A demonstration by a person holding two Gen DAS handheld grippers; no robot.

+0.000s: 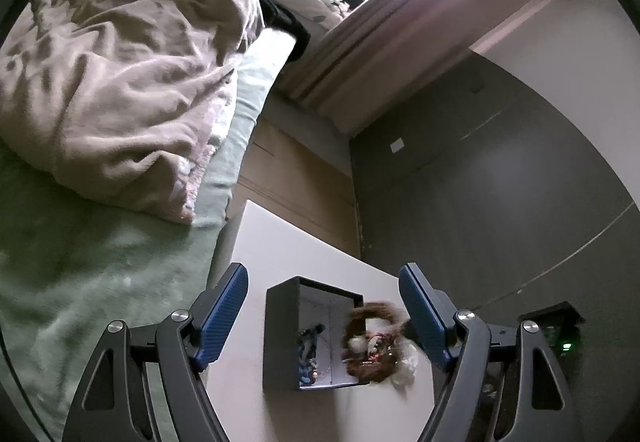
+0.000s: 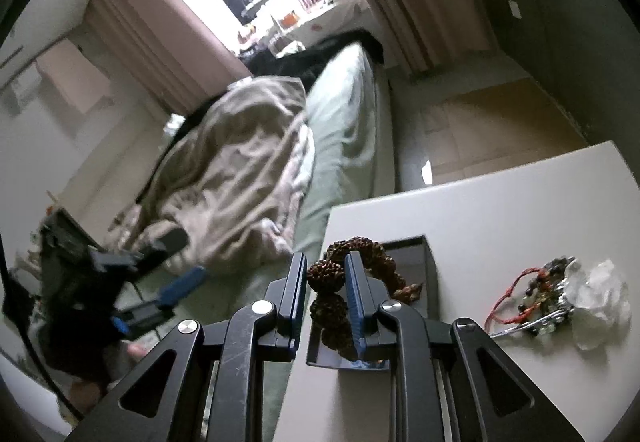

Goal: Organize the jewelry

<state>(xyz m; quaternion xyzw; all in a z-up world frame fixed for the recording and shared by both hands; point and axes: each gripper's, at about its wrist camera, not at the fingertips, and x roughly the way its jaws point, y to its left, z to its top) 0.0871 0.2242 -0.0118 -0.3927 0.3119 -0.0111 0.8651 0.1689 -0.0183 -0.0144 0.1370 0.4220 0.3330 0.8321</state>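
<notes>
My right gripper is shut on a brown bracelet of knobbly seed beads, which hangs between the blue pads above a black box. In the left wrist view the bracelet shows blurred over the right side of the box. The box has a white lining, and a blue beaded piece lies inside. My left gripper stands open with nothing between its fingers, short of the box. It shows at the left in the right wrist view.
A heap of loose jewelry with a red cord, silver chains and a clear bag lies on the white table, right of the box. A bed with a green sheet and a beige blanket borders the table's left edge.
</notes>
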